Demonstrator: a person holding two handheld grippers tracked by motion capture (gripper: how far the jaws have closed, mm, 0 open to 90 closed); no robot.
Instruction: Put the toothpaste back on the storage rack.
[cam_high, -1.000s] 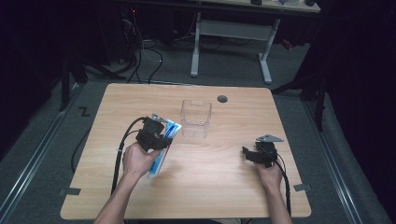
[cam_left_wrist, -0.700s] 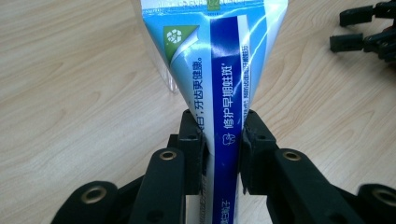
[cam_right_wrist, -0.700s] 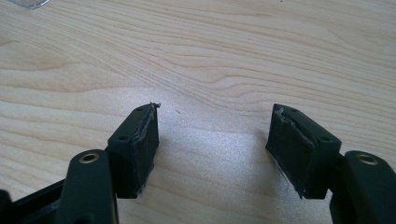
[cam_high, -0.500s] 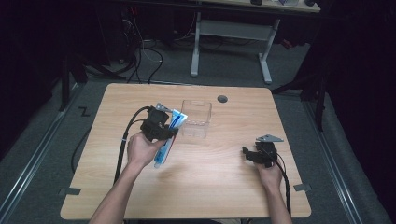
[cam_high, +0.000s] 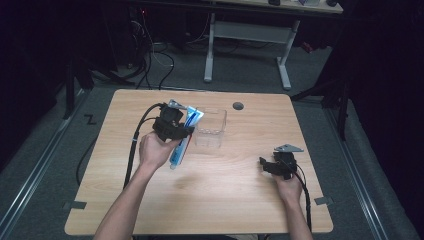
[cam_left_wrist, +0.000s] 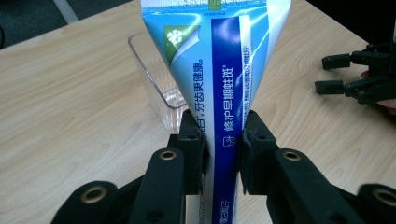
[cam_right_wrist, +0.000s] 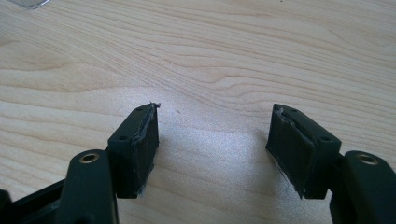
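Observation:
A blue and white toothpaste tube (cam_left_wrist: 224, 70) is clamped between the pads of my left gripper (cam_left_wrist: 223, 144), its flat crimped end pointing away. In the high view my left gripper (cam_high: 176, 131) holds the toothpaste tube (cam_high: 183, 145) lifted off the table, right beside a clear plastic box (cam_high: 211, 128). The clear plastic box (cam_left_wrist: 156, 81) lies just behind the tube. My right gripper (cam_high: 267, 165) rests low at the table's right side, and in its own view my right gripper (cam_right_wrist: 212, 140) stands open over bare wood with nothing between the jaws.
The wooden table (cam_high: 235, 200) has a round cable hole (cam_high: 238, 106) near its far edge. A black cable (cam_high: 134, 145) trails from the left gripper over the table's left part. A desk frame (cam_high: 247, 42) stands on the floor beyond.
My left gripper has risen with the toothpaste tube and moved toward the clear box. The right gripper has stayed where it was.

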